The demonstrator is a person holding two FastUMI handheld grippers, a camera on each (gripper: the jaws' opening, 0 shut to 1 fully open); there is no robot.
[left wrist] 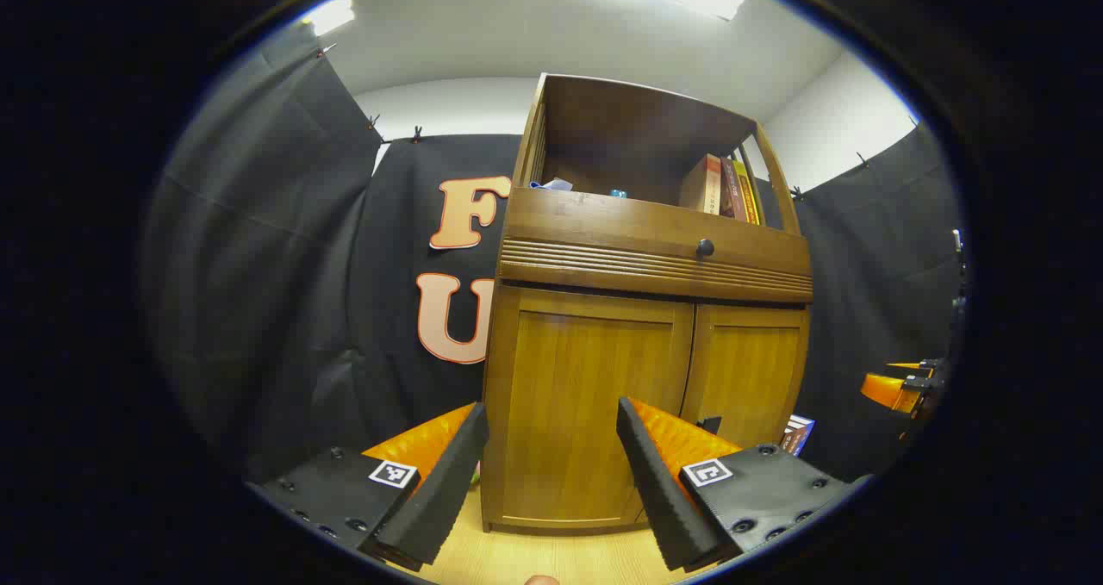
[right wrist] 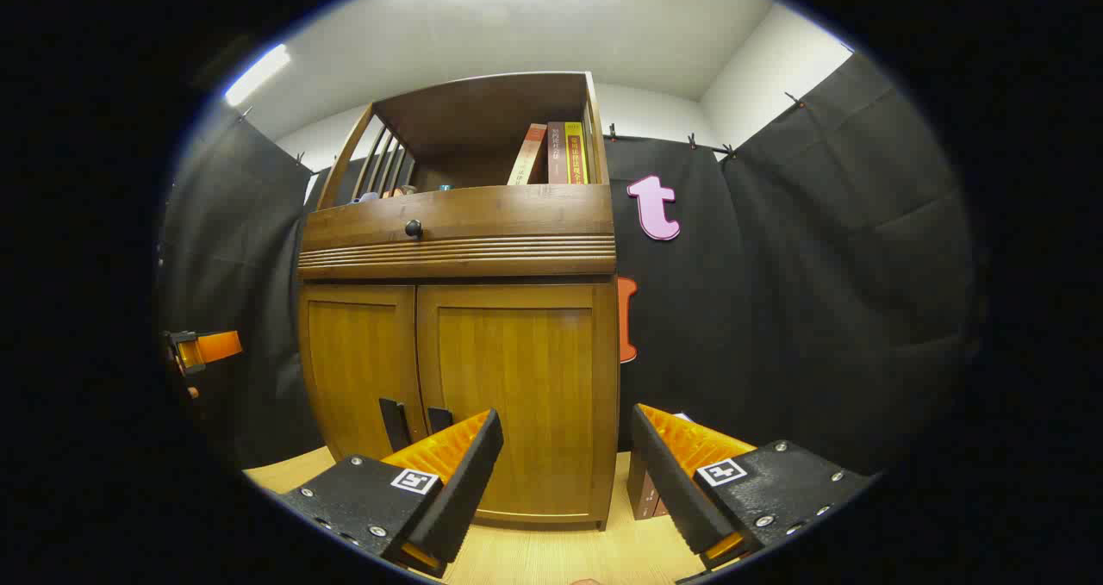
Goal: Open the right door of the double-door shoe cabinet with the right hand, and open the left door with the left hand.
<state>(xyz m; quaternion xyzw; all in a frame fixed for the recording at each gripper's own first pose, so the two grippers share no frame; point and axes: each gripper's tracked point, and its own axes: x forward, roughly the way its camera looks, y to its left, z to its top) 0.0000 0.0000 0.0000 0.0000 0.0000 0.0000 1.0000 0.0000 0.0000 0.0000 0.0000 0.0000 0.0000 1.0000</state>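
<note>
Left tongs (left wrist: 551, 447) spread wide, holding nothing, facing the left door (left wrist: 586, 404). Right tongs (right wrist: 564, 456) likewise spread, facing the right door (right wrist: 517, 395). Both doors shut. Cabinet (right wrist: 457, 240) stands on a pale wood floor (right wrist: 551, 555); books (right wrist: 556, 154) on the top shelf.

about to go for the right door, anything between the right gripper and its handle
Nothing visible does. The right gripper is open, facing the shut right door; its handle sits low near the centre seam, left of the gripper.
</note>
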